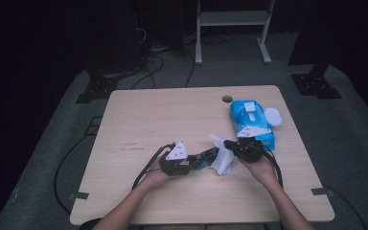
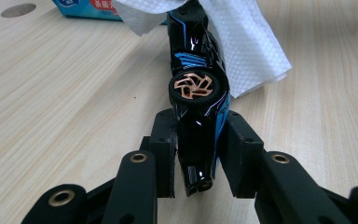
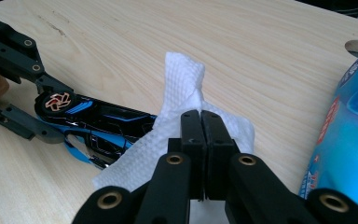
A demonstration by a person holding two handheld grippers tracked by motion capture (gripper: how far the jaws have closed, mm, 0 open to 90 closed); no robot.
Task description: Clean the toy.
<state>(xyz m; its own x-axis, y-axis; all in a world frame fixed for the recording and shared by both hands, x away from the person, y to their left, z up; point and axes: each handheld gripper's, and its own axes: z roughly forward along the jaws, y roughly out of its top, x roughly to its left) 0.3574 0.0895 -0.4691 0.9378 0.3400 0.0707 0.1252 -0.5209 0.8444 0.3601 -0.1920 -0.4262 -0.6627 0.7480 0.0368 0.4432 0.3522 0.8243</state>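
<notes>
While the left gripper (image 2: 196, 154) rests low over the light wooden table (image 1: 139, 120), its two black jaws are closed against the sides of a black and blue toy car (image 2: 198, 93), pinching one end of the body just behind a wheel with a copper-coloured spoked hub (image 2: 193, 87). That car lies on its side along the gripper's line, its far end running under a white paper tissue (image 2: 251, 42). From the high view the left gripper (image 1: 184, 165) sits near the front middle of the table, a grey three-cornered plate (image 1: 177, 151) on top and a cable (image 1: 146, 167) trailing back toward the person's left forearm (image 1: 124, 208).

The right gripper (image 3: 200, 116) has its jaws pressed fully together, with the tissue (image 3: 177, 93) caught between the pads; a fold of tissue stands up beyond the tips and the rest spreads below them across the car's far end (image 3: 107, 119). In the high view the right gripper (image 1: 227, 143) lies just right of the left one, the tissue (image 1: 222, 155) hanging between the two and the car (image 1: 205, 157) spanning the gap from the left jaws to the tissue.

A blue pack of tissues (image 1: 251, 122) lies on the table just behind the right gripper, touching a round white lid (image 1: 273, 116) at its right. A round cable hole (image 1: 227, 99) is cut in the tabletop near the far edge.
</notes>
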